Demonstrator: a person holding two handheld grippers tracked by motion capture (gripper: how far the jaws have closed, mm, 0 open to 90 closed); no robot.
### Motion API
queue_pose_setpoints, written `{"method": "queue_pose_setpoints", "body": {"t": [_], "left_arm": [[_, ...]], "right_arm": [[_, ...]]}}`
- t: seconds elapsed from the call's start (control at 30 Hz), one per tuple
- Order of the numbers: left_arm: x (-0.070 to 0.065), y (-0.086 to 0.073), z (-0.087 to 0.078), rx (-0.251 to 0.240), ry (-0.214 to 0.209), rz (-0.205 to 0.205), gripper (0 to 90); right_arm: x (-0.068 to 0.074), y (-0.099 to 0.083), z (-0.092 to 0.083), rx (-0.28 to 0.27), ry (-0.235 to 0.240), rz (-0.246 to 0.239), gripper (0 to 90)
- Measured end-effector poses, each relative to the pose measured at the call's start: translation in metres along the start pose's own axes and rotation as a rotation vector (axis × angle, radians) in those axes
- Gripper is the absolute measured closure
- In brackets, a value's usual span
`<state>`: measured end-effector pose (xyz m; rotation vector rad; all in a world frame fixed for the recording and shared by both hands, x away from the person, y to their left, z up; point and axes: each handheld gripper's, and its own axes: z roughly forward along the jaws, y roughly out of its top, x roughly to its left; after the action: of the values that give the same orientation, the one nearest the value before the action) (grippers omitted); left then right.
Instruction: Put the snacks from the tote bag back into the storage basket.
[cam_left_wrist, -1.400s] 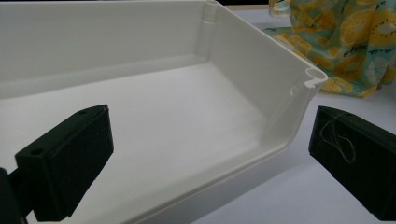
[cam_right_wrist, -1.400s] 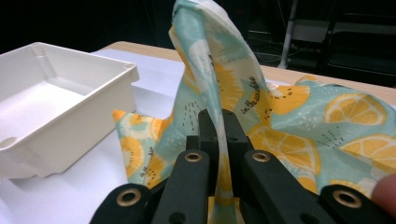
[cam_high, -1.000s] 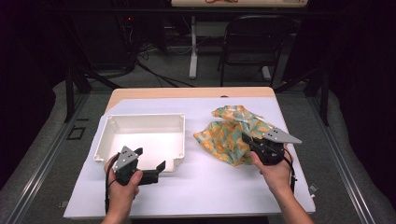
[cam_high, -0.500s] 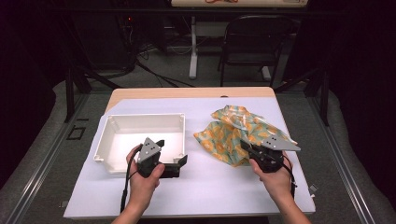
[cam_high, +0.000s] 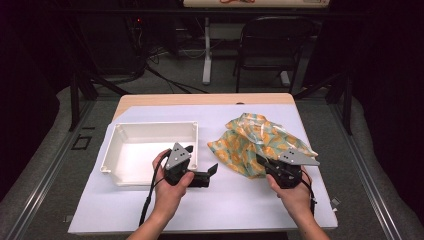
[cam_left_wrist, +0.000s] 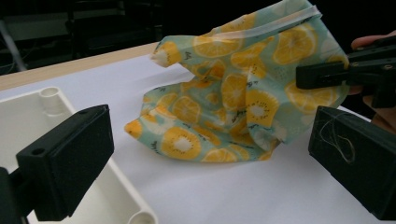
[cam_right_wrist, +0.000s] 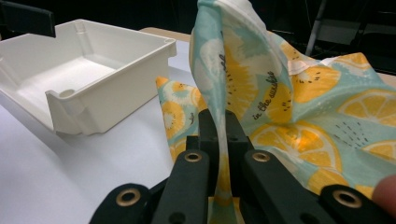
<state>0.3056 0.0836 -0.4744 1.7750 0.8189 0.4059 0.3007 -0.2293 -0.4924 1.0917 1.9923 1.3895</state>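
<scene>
Fruit-print cloth (cam_high: 260, 145), judged soft and light, is pinched at its edge by the right gripper (cam_right_wrist: 219, 140); left gripper (cam_left_wrist: 205, 154) is held agape.

Tray (cam_high: 150, 150) on table (cam_high: 240, 200), left half; cloth (cam_high: 257, 142) on table, right half, just beside tray, not touching. Left gripper (cam_high: 207, 172) at tray's near right corner, jaws pointing right toward cloth. Right gripper (cam_high: 262, 162) at cloth's near edge, jaws on a fold of it. Chair (cam_high: 275, 45) on floor beyond table's far edge
</scene>
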Motion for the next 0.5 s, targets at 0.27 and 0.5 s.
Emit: {"method": "queue_pose_setpoints", "body": {"t": [0.27, 0.5], "left_arm": [[-0.011, 0.006, 0.016, -0.005, -0.038, -0.005, 1.4], [-0.025, 0.014, 0.033, -0.004, -0.060, 0.008, 4.1]], "right_arm": [[0.002, -0.005, 0.004, 0.016, 0.002, -0.009, 90.0], [0.003, -0.008, 0.007, 0.032, 0.005, -0.019, 90.0]]}}
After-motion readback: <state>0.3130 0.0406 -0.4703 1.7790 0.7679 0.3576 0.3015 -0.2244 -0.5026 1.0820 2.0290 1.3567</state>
